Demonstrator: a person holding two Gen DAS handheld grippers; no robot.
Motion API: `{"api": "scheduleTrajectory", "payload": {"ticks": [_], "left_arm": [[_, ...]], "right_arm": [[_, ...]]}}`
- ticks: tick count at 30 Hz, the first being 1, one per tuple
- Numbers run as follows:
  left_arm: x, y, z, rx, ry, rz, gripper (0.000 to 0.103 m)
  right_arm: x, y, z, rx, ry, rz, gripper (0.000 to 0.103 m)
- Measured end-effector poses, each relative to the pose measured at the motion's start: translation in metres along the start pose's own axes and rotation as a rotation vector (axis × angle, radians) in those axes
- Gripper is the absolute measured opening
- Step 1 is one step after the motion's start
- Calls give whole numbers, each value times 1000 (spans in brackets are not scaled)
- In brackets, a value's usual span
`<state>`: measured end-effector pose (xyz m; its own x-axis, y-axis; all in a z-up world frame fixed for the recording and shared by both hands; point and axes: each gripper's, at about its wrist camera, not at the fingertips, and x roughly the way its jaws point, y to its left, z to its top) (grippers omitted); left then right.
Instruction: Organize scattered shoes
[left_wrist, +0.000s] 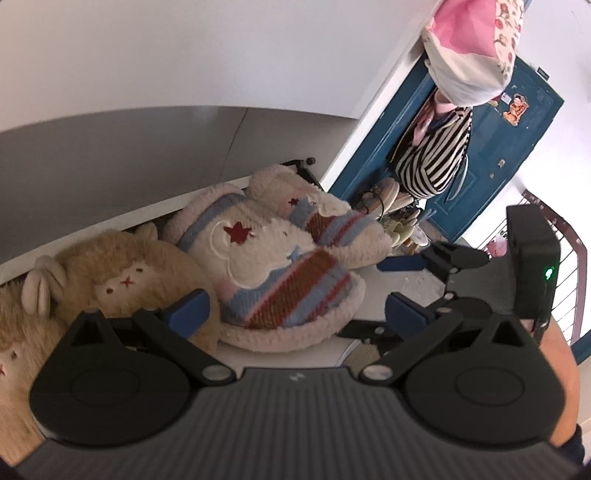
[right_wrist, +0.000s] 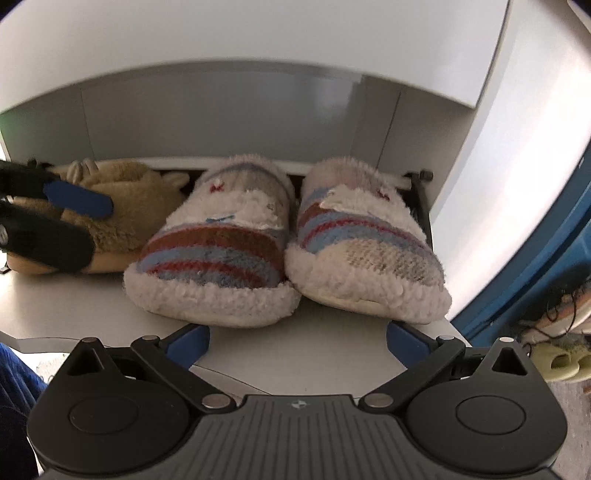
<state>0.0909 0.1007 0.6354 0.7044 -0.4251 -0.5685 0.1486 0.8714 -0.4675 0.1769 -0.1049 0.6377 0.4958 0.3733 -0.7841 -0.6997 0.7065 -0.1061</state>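
— Where are the striped slippers (right_wrist: 284, 240) found?

— On the white shelf (right_wrist: 332, 354), side by side and touching, toes turned outward toward the right gripper (right_wrist: 297, 341), long axes running front to back. The right gripper is spread wide, empty, just before the toes.

— And the left gripper (left_wrist: 295, 306)?

— Also spread and empty, held near the tan plush slippers (left_wrist: 122, 284) just beside the striped pair. Whether any more tidying remains cannot be judged.

Two striped slippers (right_wrist: 212, 254) (right_wrist: 364, 243) are sitting side by side, touching, on a shelf (right_wrist: 317, 354) inside a cabinet (right_wrist: 221, 110), toes facing outward. A plush slipper (right_wrist: 122, 206) is lying to their left, just beside them. Sandals (right_wrist: 565, 363) are resting on the floor, lower right.
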Motion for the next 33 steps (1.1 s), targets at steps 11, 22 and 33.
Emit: {"api": "scheduleTrajectory", "payload": {"ticks": [11, 22, 33], "left_arm": [[-7, -16, -12, 72, -27, 83, 103], [-15, -39, -34, 159, -52, 124, 103], [-22, -37, -68, 212, -22, 199, 103]], "right_arm": [[-27, 22, -35, 95, -236, -30, 103], [-35, 59, -84, 254, -407, -137, 103], [-56, 95, -126, 331, -517, -178, 103]]}}
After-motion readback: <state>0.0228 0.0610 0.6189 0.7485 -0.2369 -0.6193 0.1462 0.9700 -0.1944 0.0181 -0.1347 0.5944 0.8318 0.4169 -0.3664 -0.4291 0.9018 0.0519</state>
